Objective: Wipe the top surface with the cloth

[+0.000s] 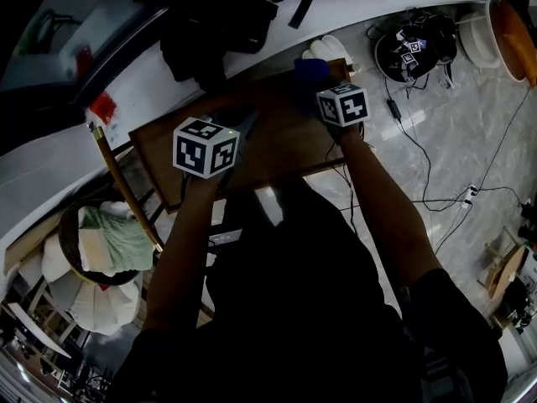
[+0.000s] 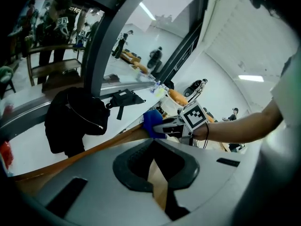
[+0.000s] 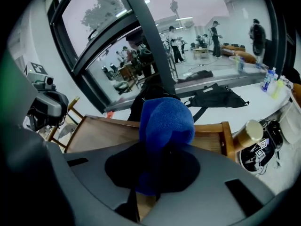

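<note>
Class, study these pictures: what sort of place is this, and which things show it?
Probably a large indoor lab or studio hall set up for recording: loose cables trail over the pale stone floor, marker-tagged headgear lies there, and several people show through the big glass panes.

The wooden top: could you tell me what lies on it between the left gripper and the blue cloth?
Nothing: the head view shows the wooden top bare between the left gripper and the blue cloth clamped in the right gripper.
</note>
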